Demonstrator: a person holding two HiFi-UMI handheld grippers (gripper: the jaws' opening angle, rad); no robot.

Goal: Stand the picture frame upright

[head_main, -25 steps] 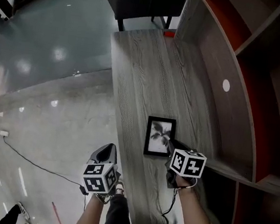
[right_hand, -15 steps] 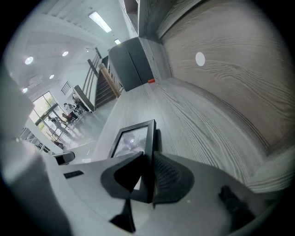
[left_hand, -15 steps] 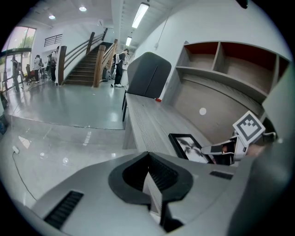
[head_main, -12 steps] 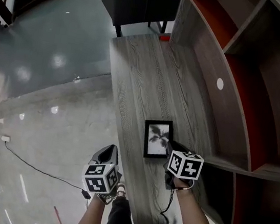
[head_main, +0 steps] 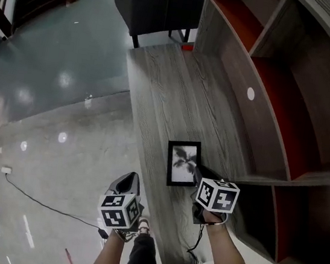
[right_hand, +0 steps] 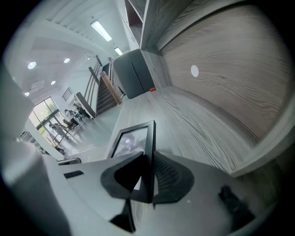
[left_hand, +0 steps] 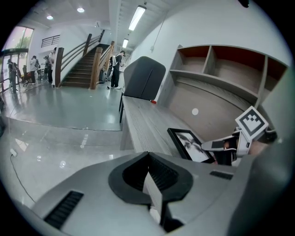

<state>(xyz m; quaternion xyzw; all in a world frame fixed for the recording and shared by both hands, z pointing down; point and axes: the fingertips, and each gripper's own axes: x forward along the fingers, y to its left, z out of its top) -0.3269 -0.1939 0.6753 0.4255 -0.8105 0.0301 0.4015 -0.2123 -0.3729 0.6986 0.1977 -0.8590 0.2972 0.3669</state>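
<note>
A black picture frame [head_main: 182, 163] with a grey plant print lies low on the grey wooden table [head_main: 164, 92], face up. My right gripper [head_main: 198, 174] is shut on its near right edge; in the right gripper view the frame [right_hand: 131, 138] runs edge-on between the jaws of that gripper [right_hand: 148, 177]. My left gripper [head_main: 125, 183] hangs off the table's left edge over the floor, jaws together with nothing in them. From the left gripper [left_hand: 150, 177] view, the frame [left_hand: 189, 144] and the right gripper [left_hand: 220, 146] lie ahead to the right.
A curved wooden shelf unit [head_main: 281, 84] with red-backed compartments rises along the table's right side. A dark chair [head_main: 159, 2] stands at the table's far end. Shiny floor [head_main: 46, 111] with a cable [head_main: 40, 199] lies left. People stand far off by a staircase [left_hand: 83, 69].
The head view has shifted a little, showing more of the shelf. The frame and both grippers hold nearly the same places.
</note>
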